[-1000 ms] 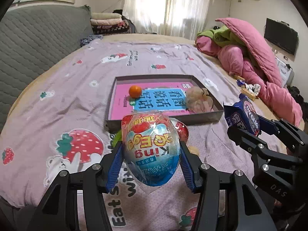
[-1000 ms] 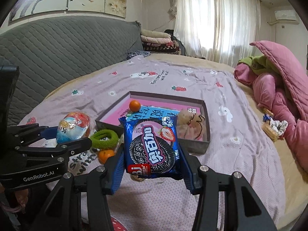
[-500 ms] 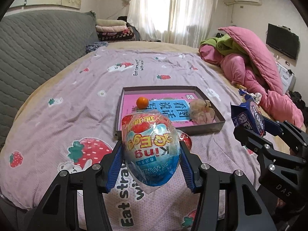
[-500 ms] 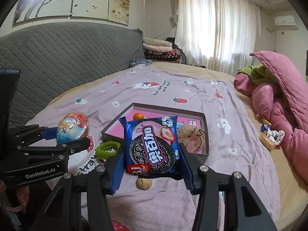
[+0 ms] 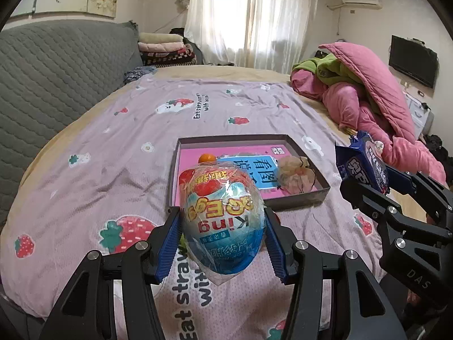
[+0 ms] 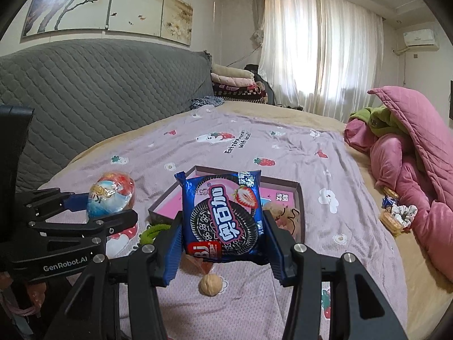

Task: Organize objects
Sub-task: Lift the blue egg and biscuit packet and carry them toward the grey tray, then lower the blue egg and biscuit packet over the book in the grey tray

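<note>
My left gripper (image 5: 223, 223) is shut on a wrapped toy egg (image 5: 223, 221), blue and red, held above the bedspread in front of a shallow grey box (image 5: 311, 195). The box holds a pink book, a small orange (image 5: 206, 158) and a mesh pouch (image 5: 296, 174). My right gripper (image 6: 222, 226) is shut on a blue cookie packet (image 6: 222, 215), also held above the bed before the box (image 6: 300, 198). The egg shows at left in the right wrist view (image 6: 110, 195). The packet shows at right in the left wrist view (image 5: 365, 164).
A walnut (image 6: 210, 284) and a green hair tie (image 6: 151, 231) lie on the lilac strawberry bedspread (image 5: 113, 155) near the box. A pink quilt heap (image 6: 410, 153) and small snacks (image 6: 396, 215) lie at right. A grey headboard (image 6: 85, 90) stands at left.
Both grippers have risen and pulled back from the box, still holding the egg and the packet. The box looks smaller and farther.
</note>
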A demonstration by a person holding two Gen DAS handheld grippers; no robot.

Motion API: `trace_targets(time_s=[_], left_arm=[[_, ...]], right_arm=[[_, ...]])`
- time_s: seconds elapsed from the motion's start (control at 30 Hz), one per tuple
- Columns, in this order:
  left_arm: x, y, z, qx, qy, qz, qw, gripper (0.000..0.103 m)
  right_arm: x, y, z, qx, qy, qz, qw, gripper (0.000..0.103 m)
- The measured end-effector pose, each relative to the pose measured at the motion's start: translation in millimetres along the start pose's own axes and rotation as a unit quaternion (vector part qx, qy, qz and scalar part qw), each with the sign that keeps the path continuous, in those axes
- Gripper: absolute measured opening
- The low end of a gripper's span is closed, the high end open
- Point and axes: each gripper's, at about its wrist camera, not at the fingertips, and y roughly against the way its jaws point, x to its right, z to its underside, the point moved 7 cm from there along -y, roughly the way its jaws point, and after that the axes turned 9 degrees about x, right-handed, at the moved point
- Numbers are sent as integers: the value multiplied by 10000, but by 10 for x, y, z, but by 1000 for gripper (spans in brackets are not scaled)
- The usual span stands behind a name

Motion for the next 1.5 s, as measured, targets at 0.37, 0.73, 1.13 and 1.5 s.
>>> trace_targets(time_s=[0.37, 0.73, 1.13, 1.5], left_arm=[[26, -101, -147, 59, -42, 39, 10000, 57], [-29, -238, -280, 63, -18, 47, 10000, 57], [-45, -303, -558, 168, -120, 57, 9998, 57], [-37, -392, -770, 240, -149, 18, 9996, 57]], right_arm=[[17, -108, -76, -2, 29, 46, 10000, 51], [35, -229, -211, 18, 44, 62, 10000, 51], [64, -323, -475, 125, 124, 93, 9998, 51], [147, -412, -613, 205, 68, 114, 9997, 51]])
